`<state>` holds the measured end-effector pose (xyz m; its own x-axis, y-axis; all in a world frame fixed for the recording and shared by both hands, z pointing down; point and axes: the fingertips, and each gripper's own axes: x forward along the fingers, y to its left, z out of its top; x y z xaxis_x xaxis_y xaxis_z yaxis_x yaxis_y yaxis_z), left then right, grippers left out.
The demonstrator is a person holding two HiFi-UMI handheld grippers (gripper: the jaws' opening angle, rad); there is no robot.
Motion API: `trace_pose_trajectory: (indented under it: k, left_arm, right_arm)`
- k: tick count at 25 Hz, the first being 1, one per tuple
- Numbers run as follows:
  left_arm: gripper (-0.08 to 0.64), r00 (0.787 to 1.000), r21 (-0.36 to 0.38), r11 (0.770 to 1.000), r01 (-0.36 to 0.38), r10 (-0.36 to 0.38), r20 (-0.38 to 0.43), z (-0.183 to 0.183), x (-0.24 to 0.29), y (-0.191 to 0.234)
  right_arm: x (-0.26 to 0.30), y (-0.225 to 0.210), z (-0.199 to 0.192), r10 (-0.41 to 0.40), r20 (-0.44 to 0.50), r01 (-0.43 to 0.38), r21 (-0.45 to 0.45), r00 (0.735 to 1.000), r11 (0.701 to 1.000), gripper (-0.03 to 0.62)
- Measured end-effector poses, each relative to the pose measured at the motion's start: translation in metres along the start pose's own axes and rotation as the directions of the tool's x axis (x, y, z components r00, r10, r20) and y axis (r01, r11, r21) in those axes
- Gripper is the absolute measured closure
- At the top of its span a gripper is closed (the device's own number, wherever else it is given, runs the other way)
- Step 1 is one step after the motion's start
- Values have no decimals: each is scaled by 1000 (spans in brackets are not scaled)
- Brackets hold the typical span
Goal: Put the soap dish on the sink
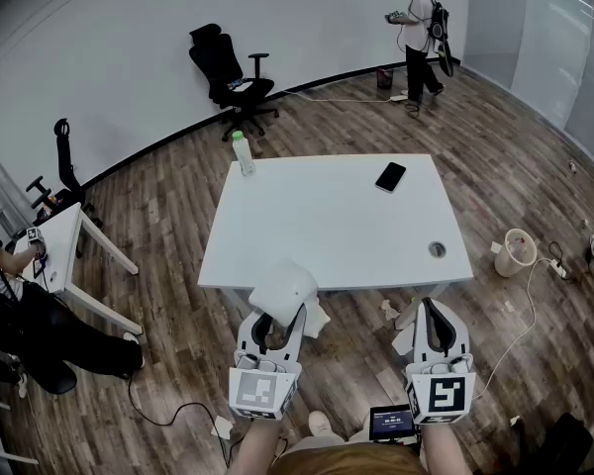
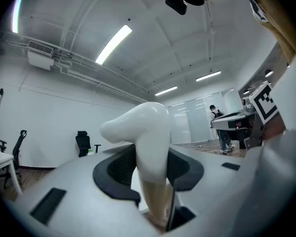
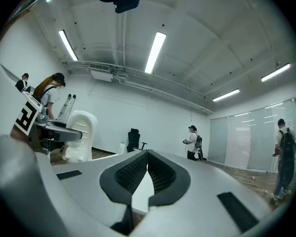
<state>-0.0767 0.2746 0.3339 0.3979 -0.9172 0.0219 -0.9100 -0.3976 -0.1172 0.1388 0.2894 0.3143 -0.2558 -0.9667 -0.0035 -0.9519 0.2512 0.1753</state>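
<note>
1. At the table's near edge, head view: L gripper holds the white soap dish, which pokes fwd of the jaws over that edge. R gripper sits just short of the same edge, further right, jaws together, empty. No sink in sight.
2. L gripper view: pads clamp the dish's lower part. It stands up btw them, broad top leaning left, table beyond.
3. R gripper view: jaws closed on nothing, dish off to its left. L hand likely carries; sink needs finding first.
</note>
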Motion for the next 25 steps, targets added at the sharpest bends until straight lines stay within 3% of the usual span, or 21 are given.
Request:
trace_pose_trajectory:
  k: [17,25]
  left_arm:
    - [413,999,-48,998,41,-41,9,-24,-27,29]
    - [413,999,-33,998,49,-49,2,-25,-13,34]
  right_arm:
    - [7,52,-7,-15,-23,15,4,1000,1000,583]
    - [25,51,-7,8,-5,-8,35,1000,999,581]
